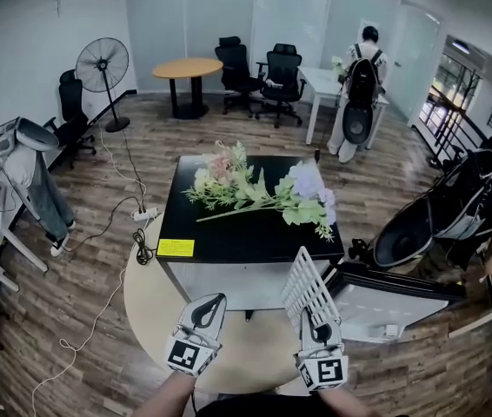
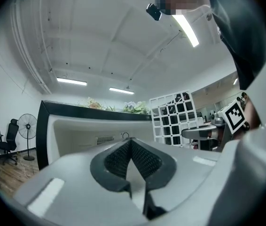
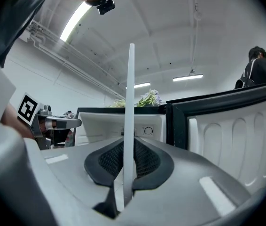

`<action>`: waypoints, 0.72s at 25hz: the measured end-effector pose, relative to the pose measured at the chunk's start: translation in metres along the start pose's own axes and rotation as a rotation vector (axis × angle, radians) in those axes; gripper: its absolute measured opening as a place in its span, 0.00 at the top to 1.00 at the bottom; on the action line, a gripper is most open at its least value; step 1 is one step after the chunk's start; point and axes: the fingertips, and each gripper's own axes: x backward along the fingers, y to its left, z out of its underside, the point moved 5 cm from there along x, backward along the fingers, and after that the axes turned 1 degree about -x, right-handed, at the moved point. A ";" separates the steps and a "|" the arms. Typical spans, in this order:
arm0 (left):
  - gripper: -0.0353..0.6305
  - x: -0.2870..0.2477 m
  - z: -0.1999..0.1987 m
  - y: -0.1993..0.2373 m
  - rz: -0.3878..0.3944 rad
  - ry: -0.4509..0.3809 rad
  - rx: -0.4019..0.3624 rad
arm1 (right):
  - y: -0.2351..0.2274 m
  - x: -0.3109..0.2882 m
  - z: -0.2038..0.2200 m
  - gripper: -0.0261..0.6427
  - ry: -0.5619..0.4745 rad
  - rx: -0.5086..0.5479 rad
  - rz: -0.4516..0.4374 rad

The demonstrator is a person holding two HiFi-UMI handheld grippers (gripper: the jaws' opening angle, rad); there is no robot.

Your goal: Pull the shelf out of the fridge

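The small fridge [image 1: 229, 237] has a black top and stands open toward me, its door [image 1: 394, 307] swung out to the right. The white wire shelf [image 1: 309, 289] is outside the fridge, held upright in front of it. My right gripper [image 1: 315, 324] is shut on the shelf's lower edge. In the right gripper view the shelf [image 3: 130, 102] shows edge-on, rising from between the pads of my right gripper [image 3: 129, 161]. My left gripper [image 1: 211, 307] hangs beside it on the left, shut with nothing in it. In the left gripper view the shelf [image 2: 173, 119] stands to the right of the fridge's white inside [image 2: 81, 131].
A bunch of artificial flowers [image 1: 263, 189] lies on the fridge top. A power strip and cables [image 1: 142, 220] trail over the floor to the left. A black stroller [image 1: 442, 215] stands at the right. Office chairs [image 1: 259, 72], a fan [image 1: 103, 68] and a person [image 1: 359, 94] are far back.
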 end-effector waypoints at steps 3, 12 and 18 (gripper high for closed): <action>0.95 0.002 0.002 0.003 -0.005 -0.005 0.001 | -0.002 0.000 -0.002 0.91 -0.006 0.009 0.005; 0.95 -0.001 0.001 0.002 0.007 -0.028 -0.006 | -0.007 0.002 -0.006 0.91 -0.014 0.028 0.016; 0.95 -0.003 -0.001 0.001 0.012 -0.032 -0.007 | -0.009 0.002 -0.009 0.91 -0.017 0.040 0.018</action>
